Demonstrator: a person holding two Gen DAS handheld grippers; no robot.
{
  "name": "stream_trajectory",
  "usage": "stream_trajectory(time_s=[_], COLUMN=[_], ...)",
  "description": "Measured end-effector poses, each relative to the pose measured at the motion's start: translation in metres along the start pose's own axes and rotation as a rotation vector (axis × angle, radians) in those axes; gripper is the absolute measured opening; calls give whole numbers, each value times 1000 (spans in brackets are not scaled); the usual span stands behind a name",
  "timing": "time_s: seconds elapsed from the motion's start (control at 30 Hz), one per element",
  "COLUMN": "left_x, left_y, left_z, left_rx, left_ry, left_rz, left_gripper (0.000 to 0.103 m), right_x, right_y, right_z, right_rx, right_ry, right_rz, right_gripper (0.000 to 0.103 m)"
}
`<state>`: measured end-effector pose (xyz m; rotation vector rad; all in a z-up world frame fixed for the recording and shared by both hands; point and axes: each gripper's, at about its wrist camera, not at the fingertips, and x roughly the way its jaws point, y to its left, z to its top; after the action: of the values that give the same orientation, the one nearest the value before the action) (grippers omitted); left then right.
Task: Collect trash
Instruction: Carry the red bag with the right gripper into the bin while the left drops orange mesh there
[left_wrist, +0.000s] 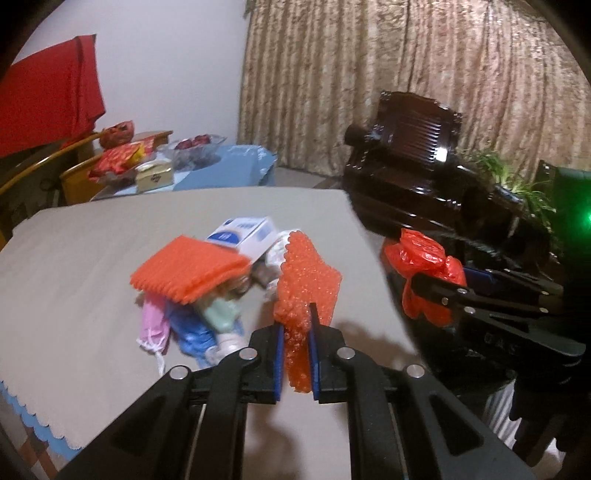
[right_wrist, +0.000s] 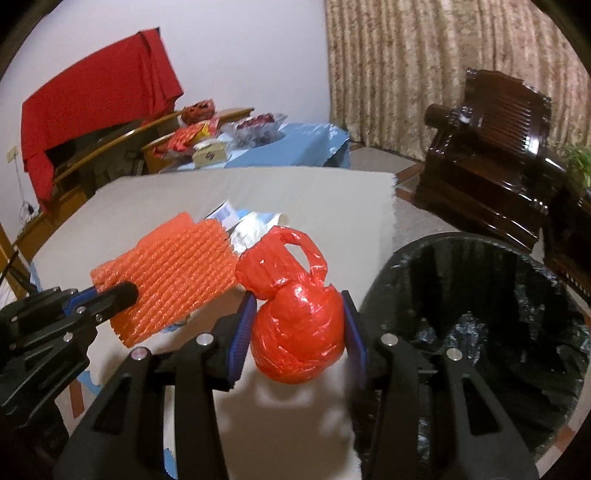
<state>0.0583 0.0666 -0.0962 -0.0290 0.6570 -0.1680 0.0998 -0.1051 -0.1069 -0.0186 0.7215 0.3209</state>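
Note:
My left gripper (left_wrist: 296, 326) is shut on a sheet of orange bubble wrap (left_wrist: 306, 280) and holds it above the table. The right wrist view shows that same bubble wrap (right_wrist: 166, 280) pinched at its edge by the left gripper (right_wrist: 116, 295). My right gripper (right_wrist: 298, 301) is shut on a knotted red plastic bag (right_wrist: 295, 332), lifted off the table beside a bin with a black liner (right_wrist: 480, 314). From the left wrist view, the red bag (left_wrist: 424, 273) hangs in the right gripper (left_wrist: 430, 286) past the table's right edge.
A pile of trash stays on the beige tablecloth (left_wrist: 92, 258): an orange foam net (left_wrist: 188, 271), a white and blue box (left_wrist: 245, 236), a pink mask (left_wrist: 153, 325) and a pale green bottle (left_wrist: 219, 314). A dark wooden armchair (right_wrist: 495, 166) stands behind the bin.

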Motion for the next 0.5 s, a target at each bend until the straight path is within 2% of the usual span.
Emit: stream_trajectory(time_s=[0.2, 0.5], left_x=[5, 31], left_y=[-26, -81], left_z=[15, 35], left_rx=[50, 128], left_ry=[-3, 0], left_rz=[-64, -181], left_gripper=[11, 11], right_x=[-27, -54], right_y=[-35, -109], right_z=[2, -12], right_rx=[56, 156], right_ry=[-40, -51], right_rz=[-75, -242], right_gripper=[44, 44])
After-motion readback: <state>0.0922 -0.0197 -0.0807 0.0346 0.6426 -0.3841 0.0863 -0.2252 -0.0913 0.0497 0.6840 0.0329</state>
